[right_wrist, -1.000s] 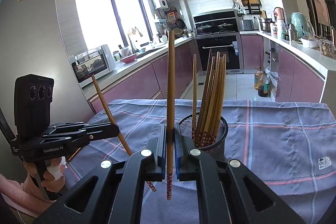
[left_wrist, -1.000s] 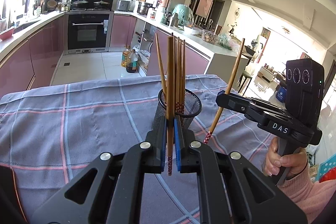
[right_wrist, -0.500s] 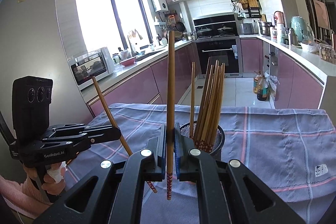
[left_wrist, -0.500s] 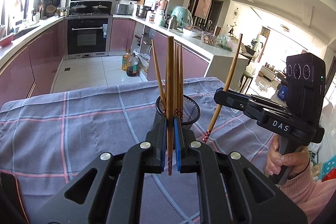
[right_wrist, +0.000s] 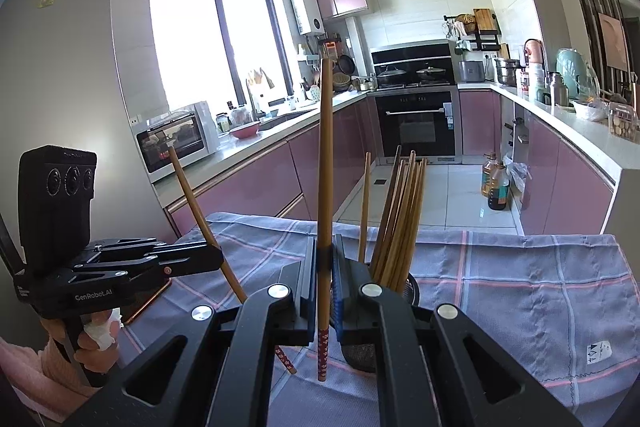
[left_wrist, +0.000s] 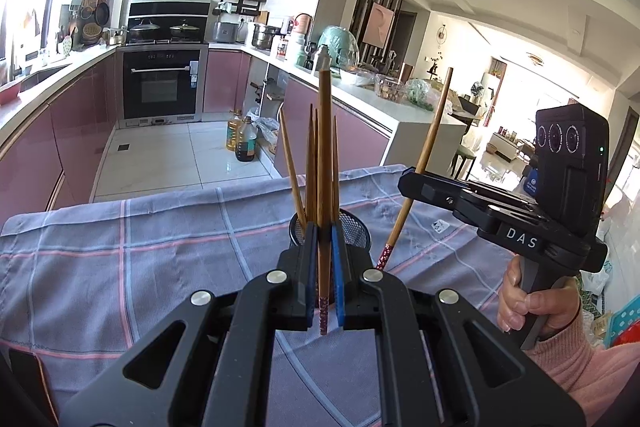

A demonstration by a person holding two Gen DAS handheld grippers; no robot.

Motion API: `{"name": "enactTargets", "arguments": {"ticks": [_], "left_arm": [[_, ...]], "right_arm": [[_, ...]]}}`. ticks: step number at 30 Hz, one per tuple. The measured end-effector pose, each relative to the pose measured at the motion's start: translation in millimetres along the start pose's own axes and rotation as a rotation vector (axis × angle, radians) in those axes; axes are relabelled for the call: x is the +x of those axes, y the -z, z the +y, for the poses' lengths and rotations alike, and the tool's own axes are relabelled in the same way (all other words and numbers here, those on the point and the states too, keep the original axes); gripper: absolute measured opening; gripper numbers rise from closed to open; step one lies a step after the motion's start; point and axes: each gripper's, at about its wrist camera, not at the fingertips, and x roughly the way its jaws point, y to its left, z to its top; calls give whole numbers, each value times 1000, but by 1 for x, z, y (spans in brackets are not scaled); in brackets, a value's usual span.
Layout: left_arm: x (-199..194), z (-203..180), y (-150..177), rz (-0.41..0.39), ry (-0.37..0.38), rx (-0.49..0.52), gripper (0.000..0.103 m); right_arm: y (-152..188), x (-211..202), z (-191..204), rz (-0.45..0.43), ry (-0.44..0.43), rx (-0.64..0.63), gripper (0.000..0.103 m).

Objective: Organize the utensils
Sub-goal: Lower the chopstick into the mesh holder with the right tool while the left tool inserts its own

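Each gripper clamps one upright chopstick: left gripper point(left_wrist: 325, 259) behind the mesh cup point(left_wrist: 356, 227), right gripper point(right_wrist: 325, 267) beside it. Bare checked cloth point(right_wrist: 520, 287) spreads toward the far table edge.

The left gripper point(left_wrist: 323, 283) is held level, its fingers point(left_wrist: 306, 279) pressed in tight on a single upright chopstick point(left_wrist: 325, 163). The right gripper point(right_wrist: 325, 287) is clamped likewise on a second chopstick point(right_wrist: 325, 163). Each handle is gripped from below: the right hand point(left_wrist: 532, 303) in a pink sleeve, the left hand point(right_wrist: 96, 327) with a bandaged finger
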Motion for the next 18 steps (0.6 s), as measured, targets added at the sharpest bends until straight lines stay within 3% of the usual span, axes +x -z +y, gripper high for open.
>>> {"name": "enactTargets", "arguments": {"ticks": [18], "left_arm": [[-14,-16,-27,-77,20,39,8]], "right_arm": [[-21,4,-10,-35,-3,-16,6]]}}
